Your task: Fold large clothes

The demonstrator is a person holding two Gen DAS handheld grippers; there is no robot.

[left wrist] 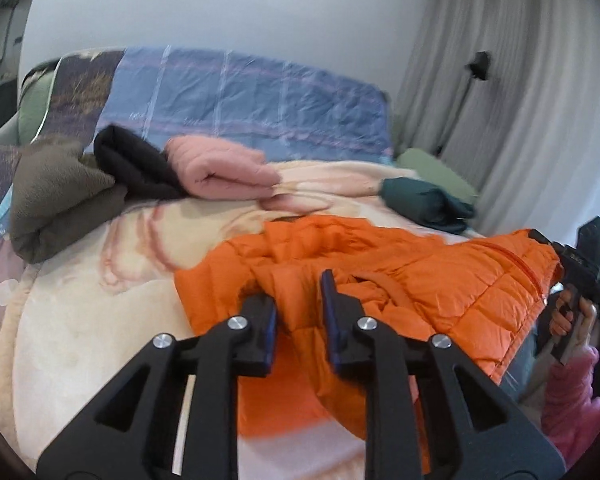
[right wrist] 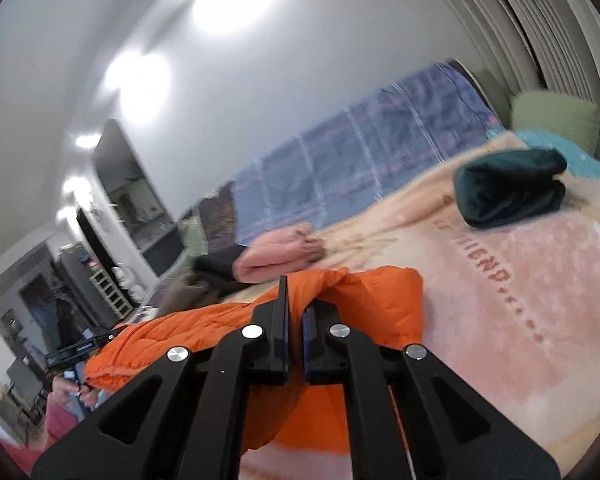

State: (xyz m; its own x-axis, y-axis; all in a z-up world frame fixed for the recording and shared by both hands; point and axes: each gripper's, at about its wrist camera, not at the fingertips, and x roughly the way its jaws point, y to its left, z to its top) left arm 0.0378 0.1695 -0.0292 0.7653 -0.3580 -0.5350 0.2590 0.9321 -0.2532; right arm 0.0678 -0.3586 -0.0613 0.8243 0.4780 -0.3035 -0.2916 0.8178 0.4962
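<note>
An orange puffer jacket (left wrist: 380,276) lies spread on a cream and pink blanket (left wrist: 80,320) that covers the bed. In the left wrist view my left gripper (left wrist: 296,300) has bunched orange fabric pinched between its pads, with the jaws a little apart around the thick padding. The right gripper (left wrist: 556,252) holds the jacket's far right corner, lifted off the bed. In the right wrist view my right gripper (right wrist: 298,296) is nearly closed on a fold of the jacket (right wrist: 360,292). The left gripper (right wrist: 80,350) shows at the jacket's other end.
Folded clothes lie farther back: a pink one (left wrist: 220,172), a black one (left wrist: 132,164), a brown fleece (left wrist: 56,196) and a dark green one (right wrist: 508,188). A blue plaid quilt (left wrist: 240,96) lines the wall. Grey curtains (left wrist: 500,100) hang at the right, by a green pillow (right wrist: 552,120).
</note>
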